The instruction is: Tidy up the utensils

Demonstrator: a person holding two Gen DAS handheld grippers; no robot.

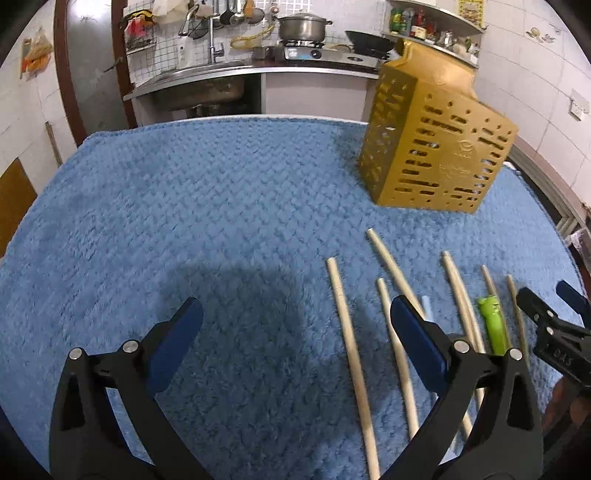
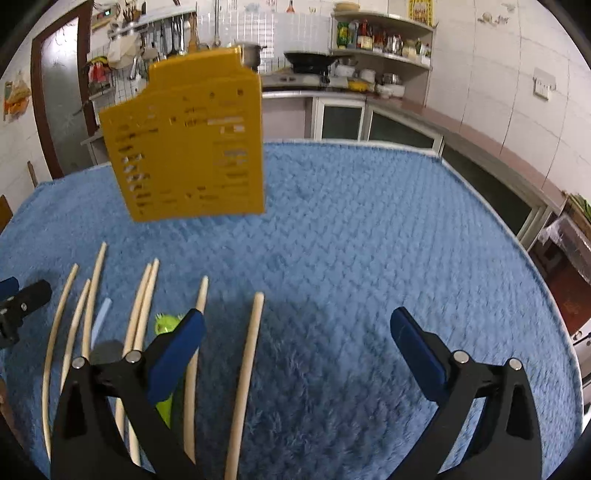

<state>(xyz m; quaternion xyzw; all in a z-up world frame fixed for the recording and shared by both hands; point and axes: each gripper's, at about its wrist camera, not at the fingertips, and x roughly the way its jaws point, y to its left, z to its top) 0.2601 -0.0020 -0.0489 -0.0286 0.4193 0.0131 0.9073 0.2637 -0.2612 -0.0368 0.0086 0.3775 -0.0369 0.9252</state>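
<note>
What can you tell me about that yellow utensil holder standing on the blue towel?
The yellow utensil holder looks like moulded plastic, boxy, its walls pierced with rows of slots and small holes, with a raised logo on one face. Its top steps up into a narrower raised section at the back. It stands upright on the blue towel, beyond the wooden chopsticks. Nothing else touches it, and its inside cannot be seen.

Home kitchen: sink (image 1: 207,86) with faucet (image 1: 214,40), pot (image 1: 303,26) on gas stove (image 1: 314,51), wok (image 2: 310,59), condiment shelves (image 2: 384,40), tiled walls.
</note>
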